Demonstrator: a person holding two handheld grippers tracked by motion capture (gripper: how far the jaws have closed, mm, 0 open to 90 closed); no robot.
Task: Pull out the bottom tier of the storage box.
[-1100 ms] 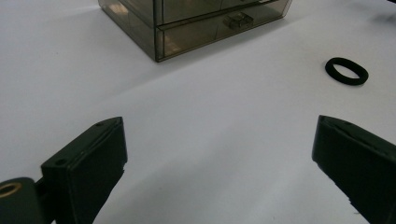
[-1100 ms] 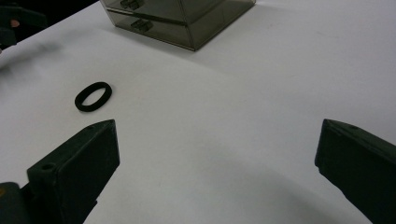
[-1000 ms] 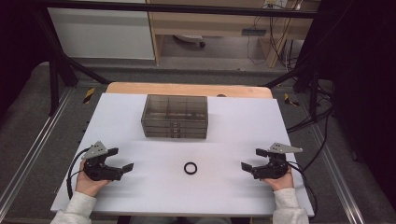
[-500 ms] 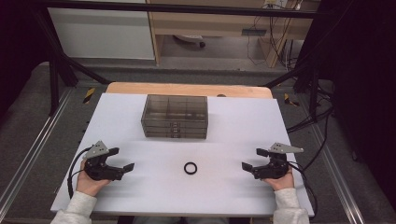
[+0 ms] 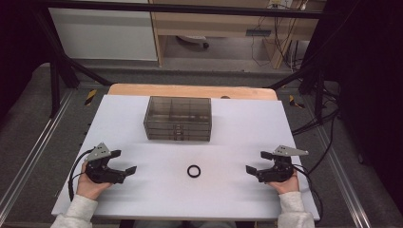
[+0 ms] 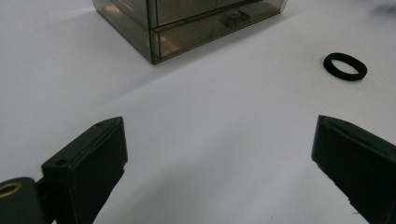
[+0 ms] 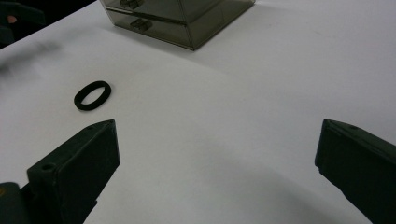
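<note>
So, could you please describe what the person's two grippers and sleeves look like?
Both the left gripper and the right gripper are black, each with two blocky, flat-faced jaws and a grey three-cornered plate on top. A black cable loops from the left one, another from the right. The sleeves are light grey, with ribbed cuffs.

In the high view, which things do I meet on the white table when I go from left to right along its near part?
left gripper → black ring → right gripper
</note>
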